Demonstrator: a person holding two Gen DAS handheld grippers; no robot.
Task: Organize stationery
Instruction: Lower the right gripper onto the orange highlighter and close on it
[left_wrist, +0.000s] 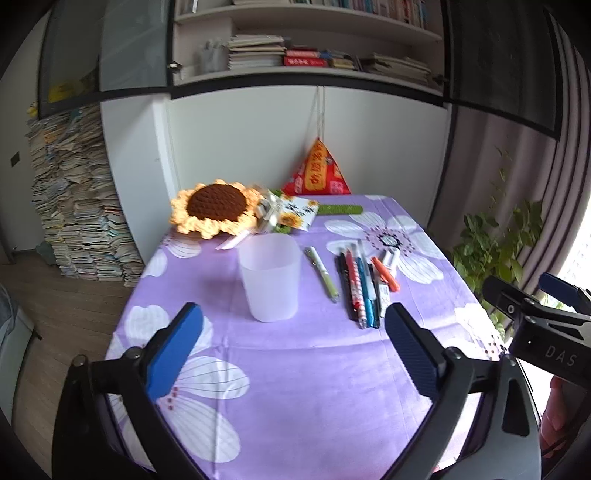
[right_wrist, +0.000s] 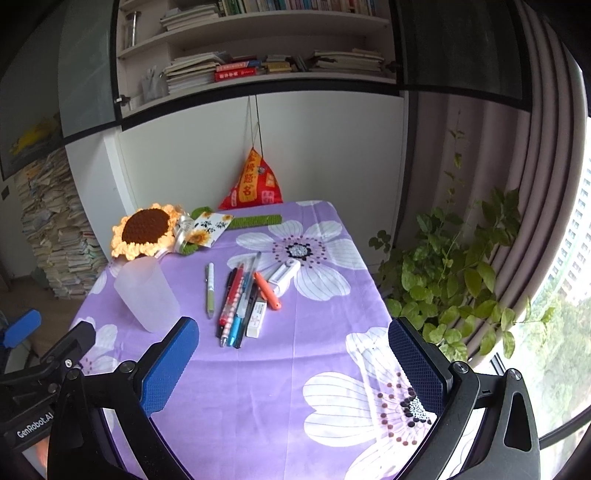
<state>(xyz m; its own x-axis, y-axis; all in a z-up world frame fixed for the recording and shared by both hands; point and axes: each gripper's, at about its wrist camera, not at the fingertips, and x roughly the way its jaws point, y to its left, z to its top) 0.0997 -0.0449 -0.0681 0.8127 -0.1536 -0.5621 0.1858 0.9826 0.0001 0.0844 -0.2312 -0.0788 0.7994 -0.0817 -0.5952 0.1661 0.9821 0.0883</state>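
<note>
A frosted plastic cup (left_wrist: 269, 277) (right_wrist: 147, 293) stands upright on the purple flowered tablecloth (left_wrist: 295, 369) (right_wrist: 258, 387). To its right lie a green-and-white pen (left_wrist: 322, 272) (right_wrist: 209, 290), a bundle of several pens (left_wrist: 360, 291) (right_wrist: 236, 304), an orange marker (left_wrist: 386, 274) (right_wrist: 267, 290), a white eraser (right_wrist: 257, 314) and a white correction tape (right_wrist: 284, 275). My left gripper (left_wrist: 293, 354) hangs open over the near cloth, short of the cup, nothing between its blue pads. My right gripper (right_wrist: 293, 365) is open too, empty, nearer than the pens.
A crocheted sunflower (left_wrist: 216, 210) (right_wrist: 146, 230), a sunflower card (right_wrist: 210, 230) and a green strip (right_wrist: 255, 220) lie at the table's back. A red pouch (right_wrist: 255, 184) leans on the white wall. A leafy plant (right_wrist: 454, 280) stands right of the table; stacked books (left_wrist: 77, 199) stand left.
</note>
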